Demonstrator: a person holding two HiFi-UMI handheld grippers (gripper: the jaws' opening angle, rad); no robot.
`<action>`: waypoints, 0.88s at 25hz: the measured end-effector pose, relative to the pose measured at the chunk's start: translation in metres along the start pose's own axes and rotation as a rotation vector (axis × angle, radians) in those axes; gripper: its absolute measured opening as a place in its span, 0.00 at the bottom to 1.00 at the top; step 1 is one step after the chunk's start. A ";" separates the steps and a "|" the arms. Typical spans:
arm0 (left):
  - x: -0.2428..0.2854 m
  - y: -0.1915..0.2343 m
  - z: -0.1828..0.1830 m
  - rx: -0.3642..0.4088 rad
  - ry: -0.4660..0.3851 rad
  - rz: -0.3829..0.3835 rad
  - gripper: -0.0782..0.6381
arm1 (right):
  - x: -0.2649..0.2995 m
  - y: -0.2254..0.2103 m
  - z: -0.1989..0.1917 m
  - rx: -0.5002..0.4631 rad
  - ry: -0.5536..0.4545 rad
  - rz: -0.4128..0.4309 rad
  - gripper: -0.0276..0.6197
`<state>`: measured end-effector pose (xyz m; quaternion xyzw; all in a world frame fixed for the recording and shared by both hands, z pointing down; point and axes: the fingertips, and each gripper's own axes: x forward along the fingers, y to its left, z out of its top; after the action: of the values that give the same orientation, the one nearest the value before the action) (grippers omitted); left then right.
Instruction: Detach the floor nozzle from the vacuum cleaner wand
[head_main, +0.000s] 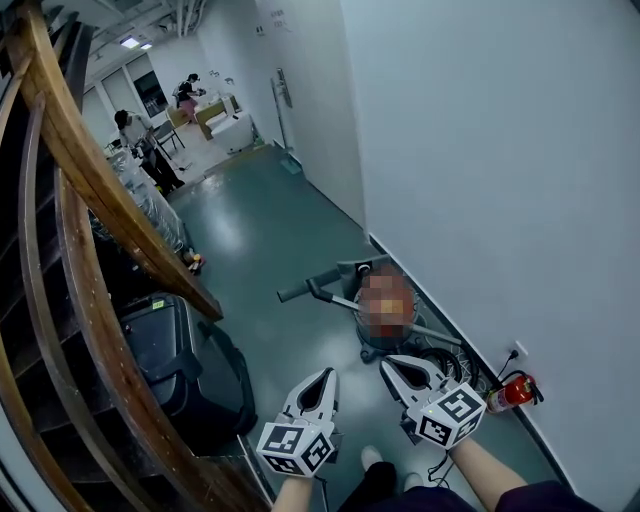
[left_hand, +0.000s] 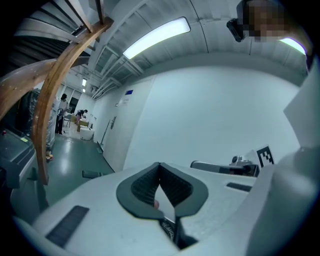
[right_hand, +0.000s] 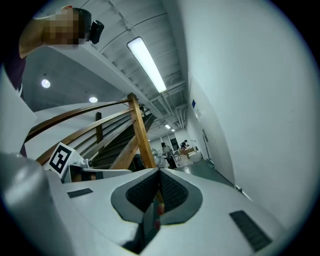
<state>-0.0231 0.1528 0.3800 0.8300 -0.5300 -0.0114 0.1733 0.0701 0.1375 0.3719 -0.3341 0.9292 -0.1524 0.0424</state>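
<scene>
Head view, nearest first: the left hand-held gripper (head_main: 326, 376) and right hand-held gripper (head_main: 388, 364) are both fully closed on nothing (each gripper view shows its pads meeting). Just beyond them, at the floor's (head_main: 270, 230) right edge by the wall (head_main: 500, 150), lies the vacuum cleaner wand (head_main: 305, 289), its long axis running crosswise; the right hand-held gripper looks nearer. I cannot pick out the floor nozzle.

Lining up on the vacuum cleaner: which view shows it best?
Head view: the vacuum cleaner lies on the floor by the wall. The left gripper view shows at most a dark bit low down; the right gripper view, nothing.
</scene>
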 end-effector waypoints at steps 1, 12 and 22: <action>0.002 0.006 0.001 -0.004 0.002 -0.002 0.12 | 0.006 -0.001 0.000 -0.001 0.002 -0.003 0.07; 0.017 0.042 0.013 -0.021 0.016 -0.022 0.12 | 0.045 -0.005 0.003 -0.007 0.018 -0.027 0.07; 0.051 0.072 0.015 -0.017 0.029 -0.021 0.12 | 0.087 -0.034 -0.002 0.002 0.035 -0.016 0.07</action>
<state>-0.0667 0.0760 0.3956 0.8340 -0.5187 -0.0056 0.1882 0.0233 0.0585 0.3860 -0.3390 0.9269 -0.1593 0.0253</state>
